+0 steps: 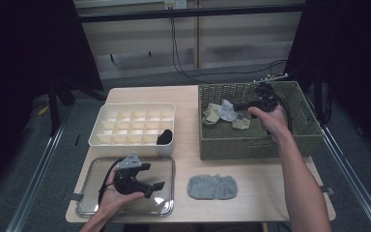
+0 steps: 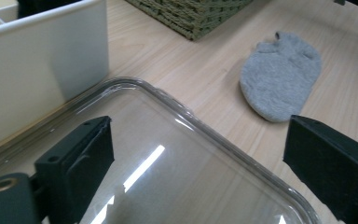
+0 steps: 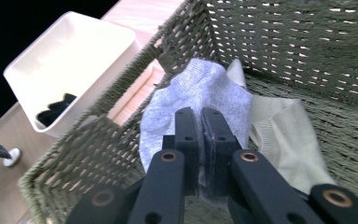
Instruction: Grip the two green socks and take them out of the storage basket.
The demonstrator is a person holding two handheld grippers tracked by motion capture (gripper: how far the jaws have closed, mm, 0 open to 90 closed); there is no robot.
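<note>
I'm pinching the pale blue sock (image 3: pixel 200 91) with my right gripper (image 3: pixel 200 122), jaws clenched on it, inside the wicker basket (image 3: pixel 307 51) at upper right, lifting for sorting; my left gripper (image 2: pixel 198 158) is waiting spread wide over the clear lid (image 2: pixel 177 121).

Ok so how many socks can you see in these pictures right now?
5. A grey sock lies on the table, a black one sits in the divider box, and a blue-grey one plus two cream ones are in the basket; more may be hidden underneath.
</note>
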